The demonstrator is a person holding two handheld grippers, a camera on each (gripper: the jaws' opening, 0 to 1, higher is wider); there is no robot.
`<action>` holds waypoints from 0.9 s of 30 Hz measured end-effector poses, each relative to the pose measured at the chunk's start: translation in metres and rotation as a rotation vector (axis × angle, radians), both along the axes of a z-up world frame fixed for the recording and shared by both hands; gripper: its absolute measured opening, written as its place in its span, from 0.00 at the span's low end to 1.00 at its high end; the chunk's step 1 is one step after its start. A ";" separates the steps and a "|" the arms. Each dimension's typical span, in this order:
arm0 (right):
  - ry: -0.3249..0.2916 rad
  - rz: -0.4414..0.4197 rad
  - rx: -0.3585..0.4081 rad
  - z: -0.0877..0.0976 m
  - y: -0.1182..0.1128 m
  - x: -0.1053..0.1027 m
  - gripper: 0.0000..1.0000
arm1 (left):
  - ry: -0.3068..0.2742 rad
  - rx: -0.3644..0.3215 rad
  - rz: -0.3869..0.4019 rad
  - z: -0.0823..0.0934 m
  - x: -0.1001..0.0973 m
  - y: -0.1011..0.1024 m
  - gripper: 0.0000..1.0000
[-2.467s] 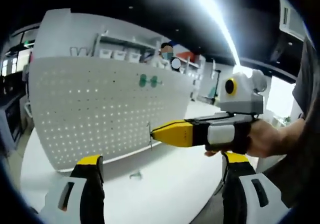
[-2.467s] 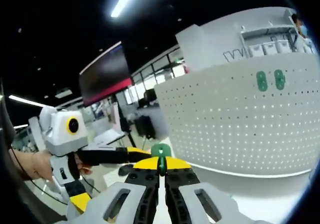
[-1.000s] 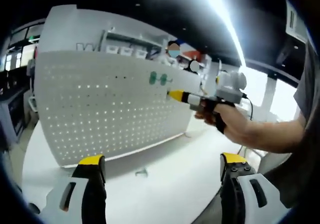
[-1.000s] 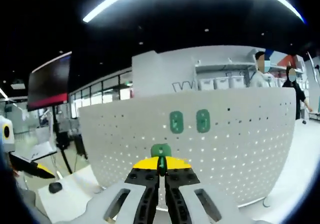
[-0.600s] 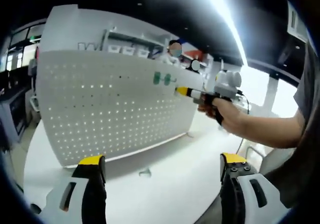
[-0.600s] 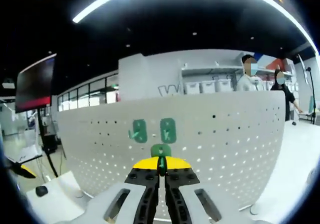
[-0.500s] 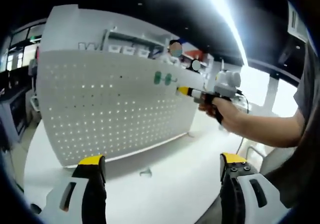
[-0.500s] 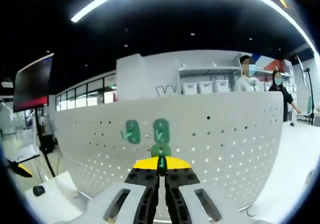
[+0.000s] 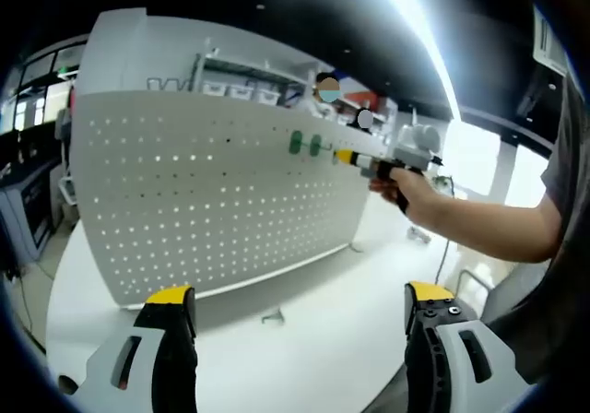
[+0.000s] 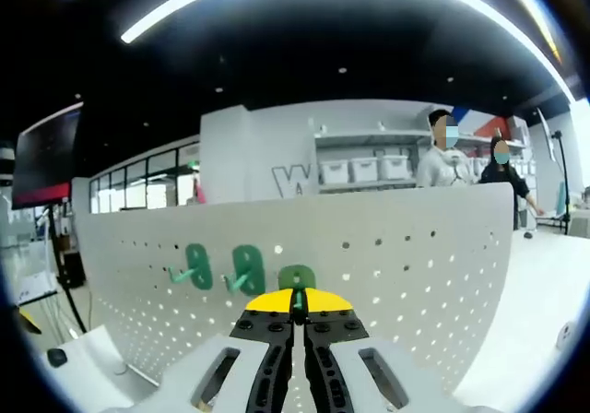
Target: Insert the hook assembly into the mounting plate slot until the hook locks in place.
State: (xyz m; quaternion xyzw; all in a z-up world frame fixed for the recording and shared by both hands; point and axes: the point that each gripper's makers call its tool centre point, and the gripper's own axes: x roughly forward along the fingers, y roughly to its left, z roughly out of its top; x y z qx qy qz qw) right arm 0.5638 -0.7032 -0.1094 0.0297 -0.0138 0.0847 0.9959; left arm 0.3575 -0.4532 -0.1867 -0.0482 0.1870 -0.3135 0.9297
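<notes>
Hook [image 10: 297, 278] pinched in the closed right gripper [image 10: 297, 319], up against the pegboard [image 10: 415, 265] beside two mounted hooks [image 10: 221, 270]. Left gripper [image 9: 295, 316] open, empty, low over the counter [image 9: 313, 358]. Insertion step: next, press in until locked.

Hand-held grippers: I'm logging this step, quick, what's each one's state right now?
Left hand-held gripper: open, holding nothing.
Right hand-held gripper: shut on the green hook, at the white pegboard.
</notes>
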 end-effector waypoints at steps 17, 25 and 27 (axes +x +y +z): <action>-0.057 -0.005 -0.018 0.023 -0.001 0.012 0.00 | 0.004 0.007 0.011 -0.001 0.004 0.005 0.95; -0.061 -0.006 -0.034 0.022 -0.002 0.013 0.00 | 0.009 0.012 0.026 -0.003 0.004 0.012 0.94; -0.059 -0.004 -0.028 0.020 -0.002 0.013 0.00 | 0.011 0.016 0.028 -0.004 0.004 0.013 0.94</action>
